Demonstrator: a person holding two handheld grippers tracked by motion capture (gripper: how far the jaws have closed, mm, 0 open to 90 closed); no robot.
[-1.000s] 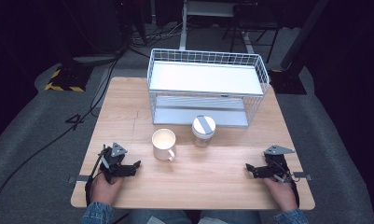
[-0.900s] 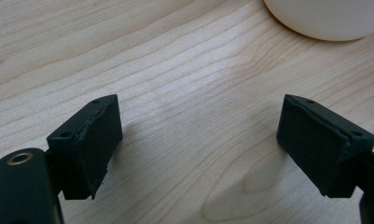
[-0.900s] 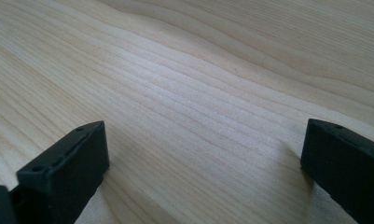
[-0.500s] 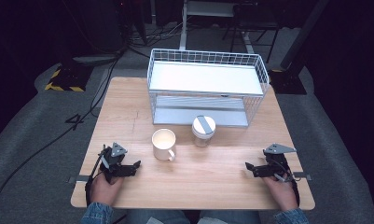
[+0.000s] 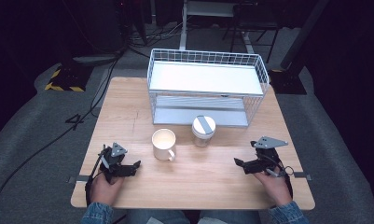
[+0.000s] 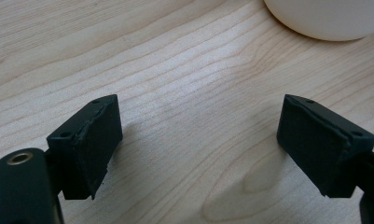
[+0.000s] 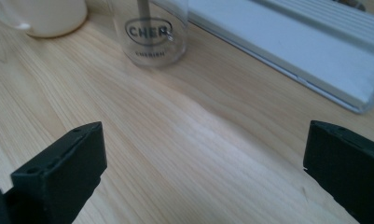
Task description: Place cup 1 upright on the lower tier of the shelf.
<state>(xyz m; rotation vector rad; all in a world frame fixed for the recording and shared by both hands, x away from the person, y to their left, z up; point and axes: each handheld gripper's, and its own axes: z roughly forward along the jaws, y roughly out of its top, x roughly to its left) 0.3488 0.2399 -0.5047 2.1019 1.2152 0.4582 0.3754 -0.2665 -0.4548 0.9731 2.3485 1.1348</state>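
Glass jar lies beyond the open right hand-held gripper

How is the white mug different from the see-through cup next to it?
The white mug is solid white, has a handle and stands open at the top. The see-through cup is clear, has no handle, wears a lid and has writing on its side. Both stand upright on the wooden table before the wire rack.

high: above, looking forward-down | gripper views: low, close over table | shared: seemingly mug
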